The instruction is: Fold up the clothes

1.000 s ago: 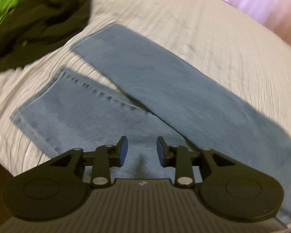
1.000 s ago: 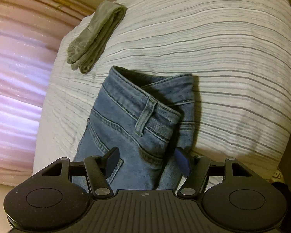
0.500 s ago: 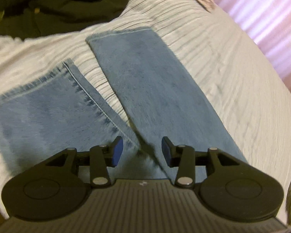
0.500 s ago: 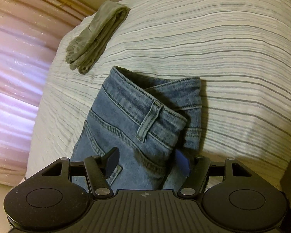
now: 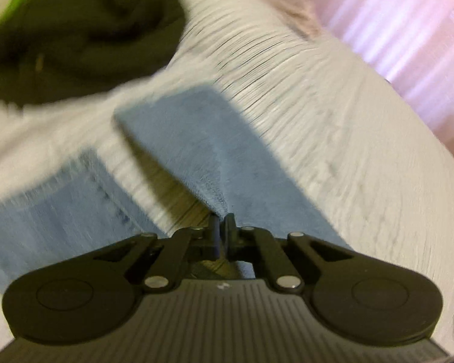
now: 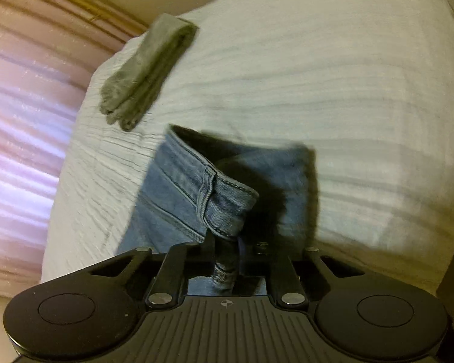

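Jeans (image 5: 215,151) lie spread on the bed (image 5: 333,139). Left tool (image 5: 221,222) pinches a lifted leg edge; right tool (image 6: 225,242) is clamped on the waistband. Grey garment (image 6: 148,69) lies beyond the waistband.

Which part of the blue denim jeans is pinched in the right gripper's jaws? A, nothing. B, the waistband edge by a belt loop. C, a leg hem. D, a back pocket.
B: the right gripper is closed on the folded waistband edge of the blue denim jeans, just below the belt loop.
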A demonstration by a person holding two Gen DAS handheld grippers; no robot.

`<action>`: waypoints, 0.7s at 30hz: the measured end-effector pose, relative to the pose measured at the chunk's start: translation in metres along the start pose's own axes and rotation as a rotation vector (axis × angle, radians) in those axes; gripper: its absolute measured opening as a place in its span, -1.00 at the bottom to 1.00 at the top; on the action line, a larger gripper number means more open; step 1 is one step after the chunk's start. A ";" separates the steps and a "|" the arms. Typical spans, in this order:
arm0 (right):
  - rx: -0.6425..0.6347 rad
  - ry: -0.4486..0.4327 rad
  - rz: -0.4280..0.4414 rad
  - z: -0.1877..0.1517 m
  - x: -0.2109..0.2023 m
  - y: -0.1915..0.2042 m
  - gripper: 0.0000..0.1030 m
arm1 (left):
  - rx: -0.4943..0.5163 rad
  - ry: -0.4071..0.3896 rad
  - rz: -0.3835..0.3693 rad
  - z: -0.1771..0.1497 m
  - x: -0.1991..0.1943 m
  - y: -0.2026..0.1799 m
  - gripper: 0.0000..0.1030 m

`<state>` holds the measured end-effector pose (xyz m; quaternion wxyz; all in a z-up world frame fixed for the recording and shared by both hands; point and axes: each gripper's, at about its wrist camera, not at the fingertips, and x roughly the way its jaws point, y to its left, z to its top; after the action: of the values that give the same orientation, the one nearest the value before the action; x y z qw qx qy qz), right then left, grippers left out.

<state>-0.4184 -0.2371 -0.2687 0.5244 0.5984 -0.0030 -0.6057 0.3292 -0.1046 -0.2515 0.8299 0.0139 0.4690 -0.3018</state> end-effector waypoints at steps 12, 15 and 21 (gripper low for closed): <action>-0.102 0.082 0.006 0.023 -0.017 -0.020 -0.74 | 0.051 0.123 0.127 -0.073 -0.052 0.047 -0.88; -0.029 0.057 0.018 0.017 -0.007 -0.035 -0.55 | -0.054 0.158 0.089 -0.086 -0.039 0.053 -0.75; 0.027 0.047 0.018 0.018 -0.001 -0.043 -0.55 | -0.049 0.175 0.089 -0.095 -0.025 0.044 -0.46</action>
<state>-0.4591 -0.2287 -0.2899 0.5218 0.6193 -0.0044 -0.5866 0.2692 -0.0273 -0.2966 0.7986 0.0406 0.5457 -0.2507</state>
